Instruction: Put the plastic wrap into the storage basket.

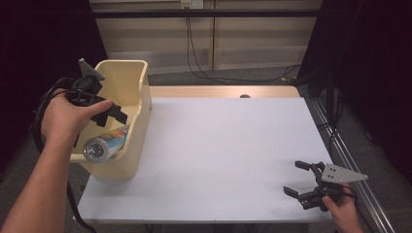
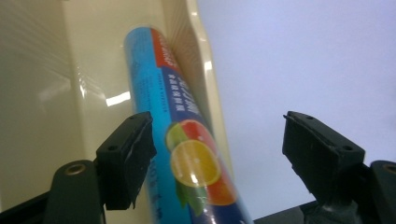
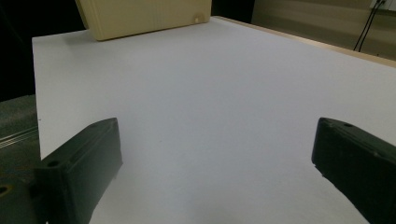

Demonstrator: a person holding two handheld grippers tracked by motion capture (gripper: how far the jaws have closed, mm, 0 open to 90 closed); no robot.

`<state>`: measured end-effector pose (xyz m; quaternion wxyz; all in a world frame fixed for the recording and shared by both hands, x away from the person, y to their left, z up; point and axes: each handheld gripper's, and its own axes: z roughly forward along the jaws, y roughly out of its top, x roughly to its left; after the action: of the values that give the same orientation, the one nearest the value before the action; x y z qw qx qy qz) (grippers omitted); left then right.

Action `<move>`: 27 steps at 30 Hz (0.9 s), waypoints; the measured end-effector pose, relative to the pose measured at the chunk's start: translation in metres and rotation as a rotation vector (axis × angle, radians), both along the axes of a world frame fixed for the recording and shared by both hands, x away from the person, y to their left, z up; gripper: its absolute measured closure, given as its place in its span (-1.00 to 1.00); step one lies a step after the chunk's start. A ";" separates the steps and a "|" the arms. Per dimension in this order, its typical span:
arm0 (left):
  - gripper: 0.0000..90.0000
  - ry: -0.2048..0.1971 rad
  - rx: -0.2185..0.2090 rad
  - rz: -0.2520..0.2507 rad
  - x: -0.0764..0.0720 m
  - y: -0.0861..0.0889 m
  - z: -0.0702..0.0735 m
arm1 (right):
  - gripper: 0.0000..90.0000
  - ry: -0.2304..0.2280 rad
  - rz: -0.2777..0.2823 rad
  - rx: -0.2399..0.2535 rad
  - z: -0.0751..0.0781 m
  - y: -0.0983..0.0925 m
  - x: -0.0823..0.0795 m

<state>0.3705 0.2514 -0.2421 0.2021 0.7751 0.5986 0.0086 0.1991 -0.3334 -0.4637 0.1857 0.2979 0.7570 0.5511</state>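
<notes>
A lab: dark curtains (image 1: 43, 39) around a white table (image 1: 218, 155), trailing cables (image 1: 204, 68)

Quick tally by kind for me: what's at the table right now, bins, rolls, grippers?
Cream plastic bin: 1
Blue roll with fruit print, lying in the bin: 1
Handheld grippers: 2, the left gripper over the bin and the right gripper low over the white table, both open
Total: 4

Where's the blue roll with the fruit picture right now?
The blue roll lies inside the cream bin at the table's left edge in the high view, leaning along the bin's right wall just below the left hand-held gripper.
</notes>
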 end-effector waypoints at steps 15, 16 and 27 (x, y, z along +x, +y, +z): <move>-0.45 -0.016 -0.036 -0.118 -0.008 -0.040 0.000 | -0.97 -0.005 0.002 -0.002 0.001 0.000 0.000; -0.45 -0.013 -0.038 -0.124 -0.008 -0.042 -0.001 | -0.97 -0.005 0.002 -0.002 0.001 0.000 0.000; -0.45 -0.006 -0.029 -0.197 -0.011 -0.069 -0.012 | -0.97 -0.006 0.004 -0.003 0.001 0.000 -0.001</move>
<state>0.3596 0.1820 -0.2539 0.2149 0.8270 0.5191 -0.0178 0.1985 -0.3334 -0.4628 0.1875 0.2946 0.7579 0.5511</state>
